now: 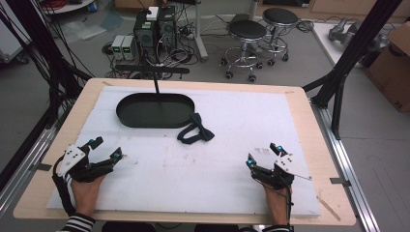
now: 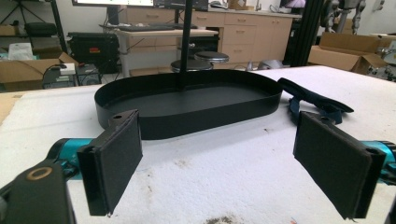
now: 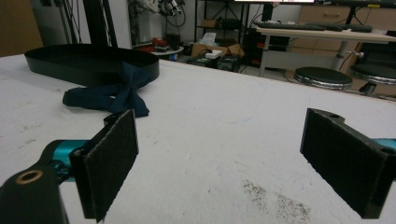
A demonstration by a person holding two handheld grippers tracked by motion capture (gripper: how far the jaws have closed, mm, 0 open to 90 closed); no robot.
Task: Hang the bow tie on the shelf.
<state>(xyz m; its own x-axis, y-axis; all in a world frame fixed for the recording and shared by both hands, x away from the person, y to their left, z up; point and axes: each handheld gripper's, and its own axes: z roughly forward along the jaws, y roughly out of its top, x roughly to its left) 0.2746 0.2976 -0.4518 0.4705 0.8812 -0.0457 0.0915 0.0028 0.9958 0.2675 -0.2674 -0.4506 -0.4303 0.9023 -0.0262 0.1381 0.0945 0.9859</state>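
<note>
Just beside the empty black tray (image 1: 126,112), a dark bow tie (image 1: 195,129); both tongs released, nothing between.

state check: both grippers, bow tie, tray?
left gripper: open, nothing between the jaws, low over the mat near its left edge
right gripper: open, nothing between the jaws, low over the mat at the right
bow tie: tied, lying flat on the mat, right beside the tray's front right rim, not held
tray: upright on the mat, empty
</note>
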